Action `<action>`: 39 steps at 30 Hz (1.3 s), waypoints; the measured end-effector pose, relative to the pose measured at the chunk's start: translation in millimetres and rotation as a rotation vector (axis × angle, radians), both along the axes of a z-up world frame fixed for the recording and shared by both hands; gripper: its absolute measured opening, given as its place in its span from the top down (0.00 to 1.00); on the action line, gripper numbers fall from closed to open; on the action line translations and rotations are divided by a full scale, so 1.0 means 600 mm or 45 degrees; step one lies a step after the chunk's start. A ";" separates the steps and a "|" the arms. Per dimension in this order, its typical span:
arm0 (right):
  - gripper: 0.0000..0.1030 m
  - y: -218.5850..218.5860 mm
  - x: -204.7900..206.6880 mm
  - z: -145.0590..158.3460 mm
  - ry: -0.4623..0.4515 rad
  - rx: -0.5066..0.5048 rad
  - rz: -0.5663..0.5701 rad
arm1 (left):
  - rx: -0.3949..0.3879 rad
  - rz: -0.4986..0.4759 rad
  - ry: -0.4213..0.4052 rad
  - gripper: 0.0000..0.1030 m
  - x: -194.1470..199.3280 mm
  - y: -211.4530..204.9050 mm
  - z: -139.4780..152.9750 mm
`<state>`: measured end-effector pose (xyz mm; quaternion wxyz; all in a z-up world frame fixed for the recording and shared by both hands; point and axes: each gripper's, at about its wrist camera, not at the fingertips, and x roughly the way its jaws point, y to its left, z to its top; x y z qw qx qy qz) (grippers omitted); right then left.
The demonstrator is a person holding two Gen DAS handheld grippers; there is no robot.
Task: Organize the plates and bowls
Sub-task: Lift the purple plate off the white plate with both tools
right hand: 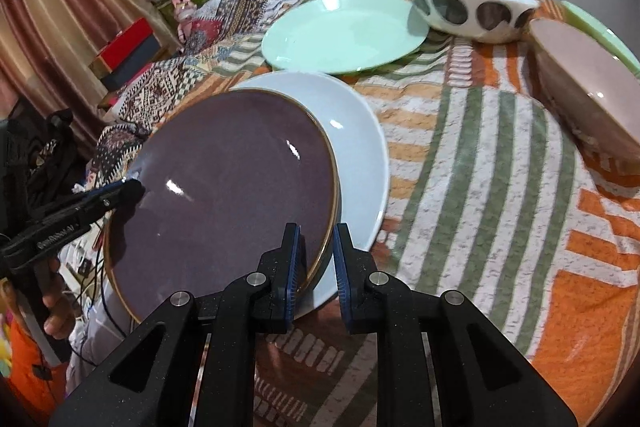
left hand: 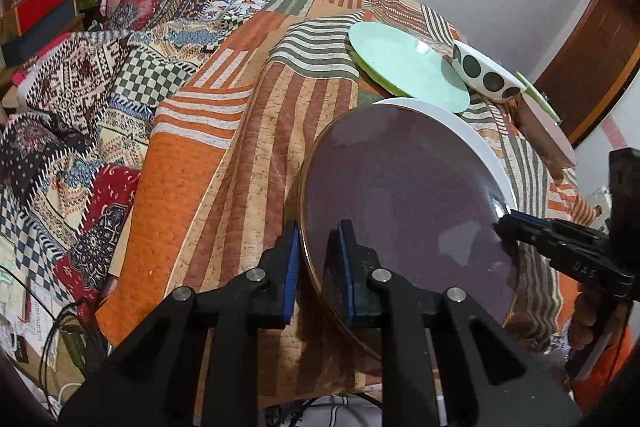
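1. The purple plate (left hand: pixel 404 195) is tilted, held at two opposite edges, and overlaps the white plate (left hand: pixel 476 143) that lies under and behind it on the bed.
2. The left gripper (left hand: pixel 318 267) has its jaws narrow and clamped on the purple plate's gold rim, one blue pad on either face of the near-left edge.
3. The right gripper (right hand: pixel 318 263) grips the same plate at its opposite edge, jaws narrow around the rim; the white plate's edge lies just beside the outer pad.
4. Beyond the white plate lies the mint plate (right hand: pixel 344 31), flat on the striped bedspread (right hand: pixel 480 163); whether the two rims touch I cannot tell.
5. The dotted bowl (right hand: pixel 472 11) leans on the mint plate's far-right rim.
6. Open bedspread lies to the right of the plates in the right wrist view, and to the left of them in the left wrist view.
7. Only the right wrist view shows the pink bowl (right hand: pixel 588 91) clearly, tipped on its side near the bed's right edge, well apart from the purple plate.
8. Only the left wrist view shows the patchwork quilt (left hand: pixel 80 99) spreading wide at the left.
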<state>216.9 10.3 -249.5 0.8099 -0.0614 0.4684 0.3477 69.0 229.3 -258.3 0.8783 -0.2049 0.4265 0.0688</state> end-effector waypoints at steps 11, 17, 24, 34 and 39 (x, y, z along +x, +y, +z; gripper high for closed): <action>0.82 0.015 0.014 -0.004 0.060 0.036 0.007 | -0.018 -0.017 0.011 0.82 0.002 0.000 0.003; 0.82 0.015 0.000 -0.002 0.026 0.006 -0.015 | 0.043 -0.018 0.019 0.82 0.004 -0.009 0.014; 0.82 -0.004 -0.002 0.007 0.034 0.034 -0.048 | 0.121 -0.049 -0.023 0.81 -0.001 -0.032 0.042; 0.82 -0.055 -0.018 0.050 -0.046 0.089 -0.120 | 0.163 -0.123 -0.113 0.81 0.007 -0.081 0.096; 0.82 -0.090 -0.026 0.074 -0.087 0.120 -0.178 | 0.170 -0.182 -0.153 0.81 0.011 -0.116 0.121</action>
